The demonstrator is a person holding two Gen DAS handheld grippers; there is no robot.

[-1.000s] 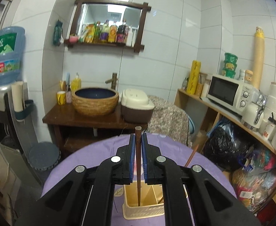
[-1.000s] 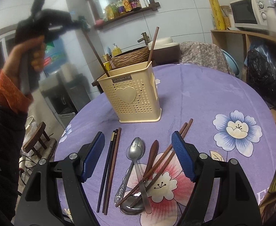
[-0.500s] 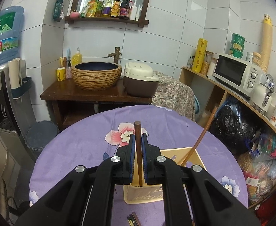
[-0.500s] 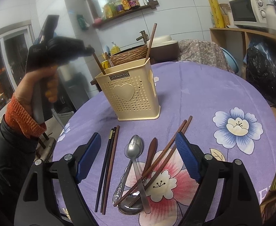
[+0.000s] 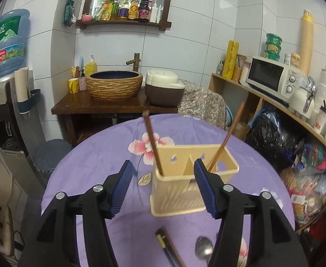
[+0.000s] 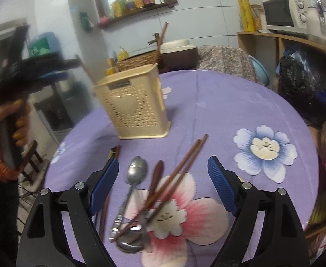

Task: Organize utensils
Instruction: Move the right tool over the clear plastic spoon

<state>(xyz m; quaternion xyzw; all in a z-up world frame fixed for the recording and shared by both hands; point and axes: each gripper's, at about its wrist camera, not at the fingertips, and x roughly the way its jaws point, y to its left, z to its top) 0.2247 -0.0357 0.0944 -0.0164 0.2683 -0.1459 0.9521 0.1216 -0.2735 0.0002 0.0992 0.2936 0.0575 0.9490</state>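
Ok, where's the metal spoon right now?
In the right wrist view, the metal spoon lies on the purple tablecloth in front of the cream utensil basket, left of the wooden spoon and crossed brown chopsticks.

Left tool (image 5: 161, 188) opening, nothing gripped — right tool (image 6: 163, 185) spread wide.

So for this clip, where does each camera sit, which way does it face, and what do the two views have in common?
Left wrist: rides on the left tool, looking down and forward over the cream utensil holder towards the basin and tiled wall; only its own jaws show, opening with nothing between them.
Right wrist: rides on the right tool, looking down at loose chopsticks and a metal spoon on the purple tablecloth; its open jaws show, plus the person's hand.
Shared: holder, tablecloth, microwave.
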